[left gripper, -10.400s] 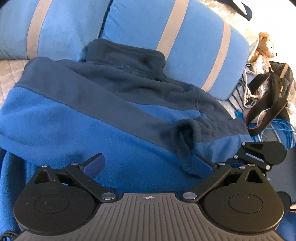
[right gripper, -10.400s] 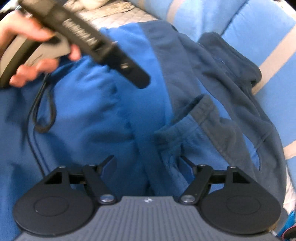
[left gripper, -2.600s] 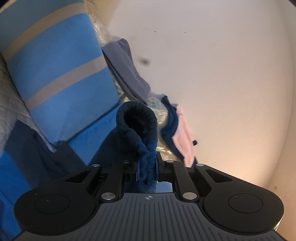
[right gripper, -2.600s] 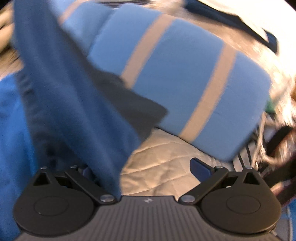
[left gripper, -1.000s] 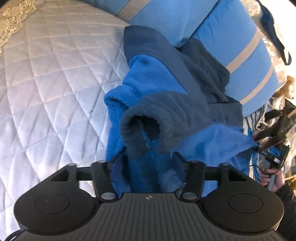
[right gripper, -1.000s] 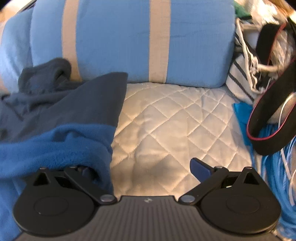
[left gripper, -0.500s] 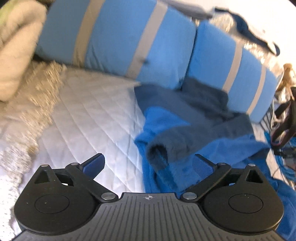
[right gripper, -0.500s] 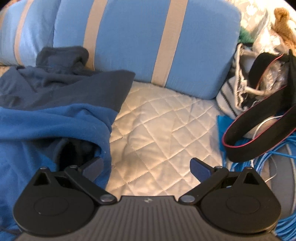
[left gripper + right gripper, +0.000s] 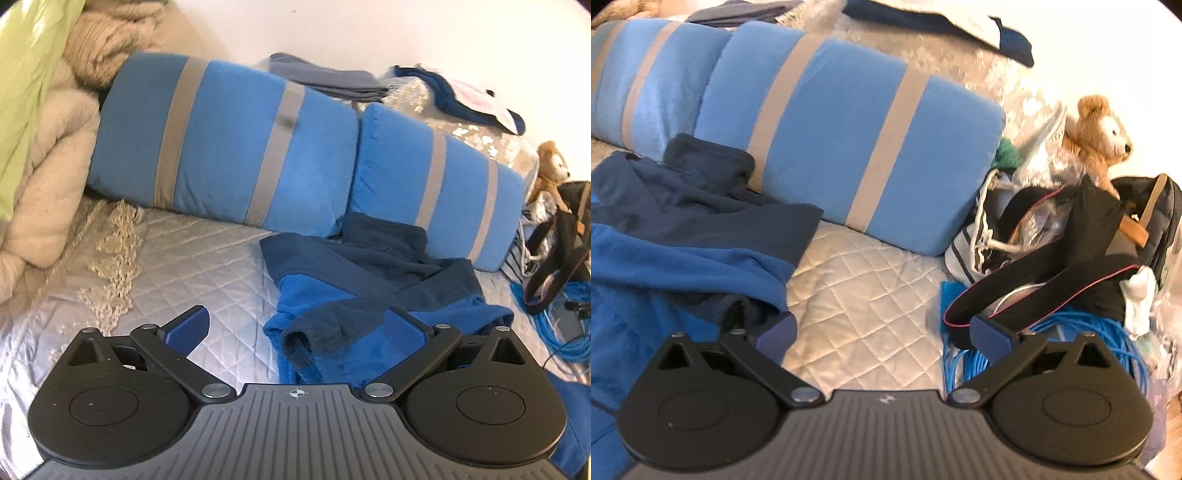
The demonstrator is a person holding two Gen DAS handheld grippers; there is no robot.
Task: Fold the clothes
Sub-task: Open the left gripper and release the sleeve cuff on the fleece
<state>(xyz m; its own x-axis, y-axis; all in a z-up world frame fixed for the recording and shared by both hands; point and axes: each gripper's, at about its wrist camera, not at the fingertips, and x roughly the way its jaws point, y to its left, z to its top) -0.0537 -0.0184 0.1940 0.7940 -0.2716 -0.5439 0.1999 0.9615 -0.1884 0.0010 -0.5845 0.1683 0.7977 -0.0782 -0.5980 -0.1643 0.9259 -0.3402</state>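
The blue fleece jacket (image 9: pixel 373 295) lies on the quilted bed (image 9: pixel 192 266), its dark navy collar (image 9: pixel 384 232) pushed up against the foot of the two blue striped pillows (image 9: pixel 229 155). Both sleeves appear to be laid in across the body, one dark cuff (image 9: pixel 295 341) resting open-mouthed on the lighter blue front, so the first folds look done, though loosely and with some bunching. What seems left is to bring the hem up toward the collar and square the bundle; the lower part of the garment is hidden under the gripper bodies, so how far that has gone cannot be told. The left gripper (image 9: pixel 293 328) hangs above the jacket's near edge with its fingers spread wide and nothing between them, having just been opening to let the cloth go. The right gripper (image 9: pixel 882 332) is likewise released and empty, held over bare quilt just beside the jacket's right edge, one finger close to the cloth but not pinching it. Further out, a teddy bear (image 9: pixel 1097 129), a black bag (image 9: pixel 1082 236) and a coil of blue cable (image 9: pixel 1071 332) crowd the bed's right side, and other clothes (image 9: pixel 325 79) lie behind the pillows. No brand, label or writing can be read anywhere.
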